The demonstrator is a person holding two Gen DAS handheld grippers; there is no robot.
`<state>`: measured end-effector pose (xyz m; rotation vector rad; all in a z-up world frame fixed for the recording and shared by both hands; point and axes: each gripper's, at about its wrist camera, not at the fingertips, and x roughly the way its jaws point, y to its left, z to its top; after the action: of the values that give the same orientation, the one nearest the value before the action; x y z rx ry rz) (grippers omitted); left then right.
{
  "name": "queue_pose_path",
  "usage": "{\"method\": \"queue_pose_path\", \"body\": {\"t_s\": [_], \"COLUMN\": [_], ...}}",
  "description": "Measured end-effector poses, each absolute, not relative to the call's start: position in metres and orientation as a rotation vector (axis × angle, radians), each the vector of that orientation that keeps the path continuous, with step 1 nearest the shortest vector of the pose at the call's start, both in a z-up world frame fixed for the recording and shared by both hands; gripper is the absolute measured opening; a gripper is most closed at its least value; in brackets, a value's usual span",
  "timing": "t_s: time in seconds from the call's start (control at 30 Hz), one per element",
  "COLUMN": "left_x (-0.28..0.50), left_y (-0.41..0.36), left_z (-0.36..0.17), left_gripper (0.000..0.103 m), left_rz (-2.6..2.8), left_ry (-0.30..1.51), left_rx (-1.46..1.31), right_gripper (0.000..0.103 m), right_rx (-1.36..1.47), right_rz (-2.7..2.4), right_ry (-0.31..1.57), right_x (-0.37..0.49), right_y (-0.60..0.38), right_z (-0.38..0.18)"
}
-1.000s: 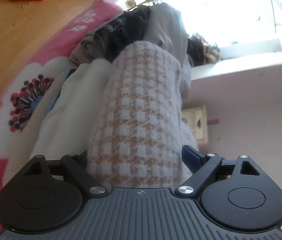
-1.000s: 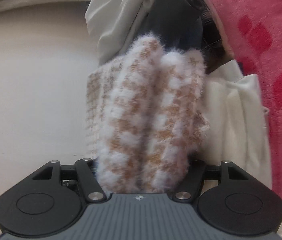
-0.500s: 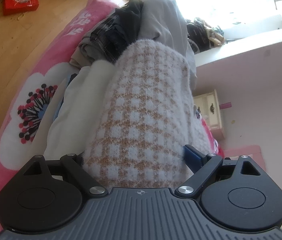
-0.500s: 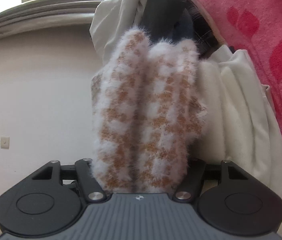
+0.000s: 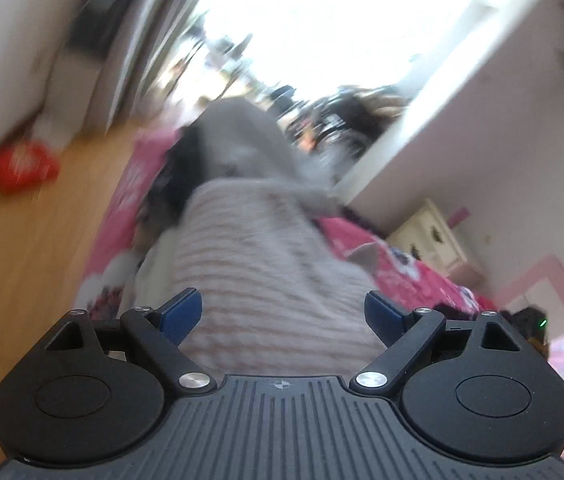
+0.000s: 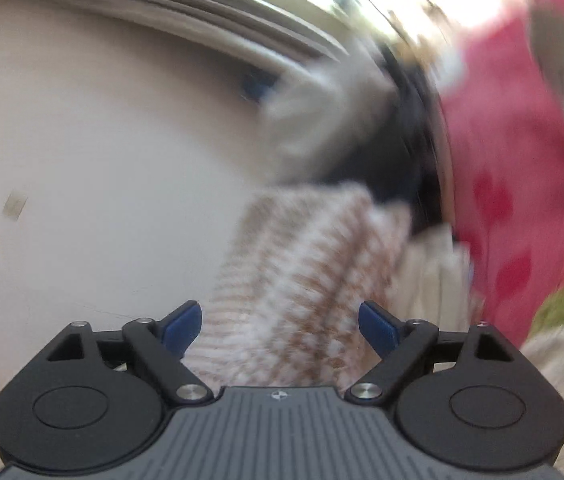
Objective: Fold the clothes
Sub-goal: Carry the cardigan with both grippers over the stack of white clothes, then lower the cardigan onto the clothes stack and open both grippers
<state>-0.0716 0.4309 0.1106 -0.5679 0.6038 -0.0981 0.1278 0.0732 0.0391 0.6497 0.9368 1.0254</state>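
A fuzzy white-and-tan checked garment point(image 5: 258, 264) lies folded on a pile of clothes on the bed; the picture is blurred by motion. My left gripper point(image 5: 284, 312) stands open, both blue pads point(image 5: 182, 312) bare, with the garment beyond and between them, not pinched. In the right wrist view the same checked garment point(image 6: 306, 264) sits in front of my right gripper point(image 6: 280, 320), whose jaws are opening; its pads point(image 6: 378, 324) stand clear of the cloth.
A grey garment point(image 5: 242, 140) and dark clothes are heaped behind. A cream garment point(image 6: 434, 272) lies beside. The pink flowered blanket point(image 5: 130, 184) covers the bed. Left of it are a wooden floor point(image 5: 22, 260) and red box point(image 5: 22, 166). A white cabinet point(image 5: 430, 236) stands by the wall.
Both grippers have drawn back and up from the checked garment while rolling. The right jaws have spread and let go of it. Blue pads on both now show.
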Motion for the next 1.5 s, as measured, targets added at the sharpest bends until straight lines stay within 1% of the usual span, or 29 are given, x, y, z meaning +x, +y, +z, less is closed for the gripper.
{"method": "queue_pose_path", "body": {"t_s": [0.07, 0.13, 0.17, 0.2, 0.27, 0.3, 0.33, 0.37, 0.4, 0.5, 0.67, 0.73, 0.87, 0.97, 1.0, 1.07, 1.17, 1.2, 1.23, 1.3, 1.4, 1.43, 1.5], "left_x": [-0.088, -0.097, -0.099, -0.101, -0.106, -0.108, -0.108, -0.109, -0.108, -0.108, -0.110, -0.112, -0.114, -0.124, -0.130, -0.142, -0.158, -0.162, -0.166, -0.168, -0.159, -0.153, -0.139], "left_y": [0.411, 0.392, 0.385, 0.378, 0.368, 0.364, 0.361, 0.358, 0.356, 0.348, 0.343, 0.340, 0.331, 0.327, 0.326, 0.325, 0.324, 0.326, 0.328, 0.330, 0.327, 0.326, 0.322], "left_z": [0.116, 0.109, 0.102, 0.095, 0.084, 0.080, 0.077, 0.075, 0.073, 0.066, 0.062, 0.058, 0.063, 0.074, 0.078, 0.086, 0.096, 0.099, 0.102, 0.104, 0.102, 0.100, 0.094], "left_gripper": [0.089, 0.088, 0.087, 0.085, 0.085, 0.085, 0.085, 0.085, 0.084, 0.085, 0.085, 0.090, 0.092, 0.091, 0.091, 0.091, 0.091, 0.091, 0.091, 0.091, 0.091, 0.091, 0.089], "left_rz": [-0.133, -0.138, -0.123, -0.107, -0.080, -0.067, -0.057, -0.056, -0.070, -0.089, -0.099, -0.096, -0.077, -0.064, -0.062, -0.061, -0.060, -0.064, -0.069, -0.090, -0.113, -0.116, -0.130], "left_ry": [0.562, 0.585, 0.598, 0.612, 0.615, 0.607, 0.606, 0.610, 0.618, 0.630, 0.623, 0.621, 0.623, 0.612, 0.606, 0.591, 0.567, 0.559, 0.552, 0.532, 0.478, 0.460, 0.433], "left_rx": [-0.484, -0.380, -0.335, -0.289, -0.195, -0.148, -0.112, -0.086, -0.073, 0.000, 0.081, 0.106, 0.146, 0.170, 0.182, 0.207, 0.207, 0.179, 0.149, 0.081, -0.018, -0.059, -0.133], "right_gripper": [0.080, 0.075, 0.072, 0.066, 0.064, 0.063, 0.056, 0.054, 0.054, 0.055, 0.055, 0.055, 0.056, 0.053, 0.051, 0.051, 0.051, 0.050, 0.046, 0.040, 0.036, 0.034, 0.033], "right_rx": [0.542, 0.373, 0.278, 0.176, -0.016, -0.089, -0.171, -0.269, -0.345, -0.421, -0.379, -0.376, -0.444, -0.428, -0.407, -0.357, -0.296, -0.263, -0.219, -0.127, -0.010, 0.017, 0.011], "right_rz": [1.053, 1.103, 1.131, 1.168, 1.241, 1.286, 1.309, 1.290, 1.251, 1.180, 1.121, 1.096, 1.057, 1.077, 1.081, 1.080, 1.047, 1.038, 1.034, 1.033, 1.041, 1.052, 1.030], "right_ry": [0.783, 0.641, 0.575, 0.515, 0.398, 0.370, 0.384, 0.424, 0.450, 0.465, 0.520, 0.529, 0.476, 0.447, 0.444, 0.417, 0.370, 0.368, 0.372, 0.395, 0.461, 0.499, 0.622], "right_x": [0.099, 0.062, 0.042, 0.022, -0.016, -0.030, -0.040, -0.046, -0.051, -0.060, -0.058, -0.061, -0.073, -0.078, -0.076, -0.070, -0.048, -0.038, -0.026, -0.004, 0.021, 0.026, 0.036], "right_y": [0.067, 0.074, 0.080, 0.088, 0.103, 0.109, 0.119, 0.131, 0.140, 0.150, 0.162, 0.167, 0.177, 0.159, 0.151, 0.133, 0.113, 0.108, 0.103, 0.097, 0.100, 0.102, 0.116], "right_z": [0.061, 0.077, 0.083, 0.085, 0.088, 0.083, 0.074, 0.059, 0.045, 0.021, 0.021, 0.018, 0.005, 0.021, 0.028, 0.047, 0.076, 0.086, 0.095, 0.107, 0.110, 0.104, 0.076]}}
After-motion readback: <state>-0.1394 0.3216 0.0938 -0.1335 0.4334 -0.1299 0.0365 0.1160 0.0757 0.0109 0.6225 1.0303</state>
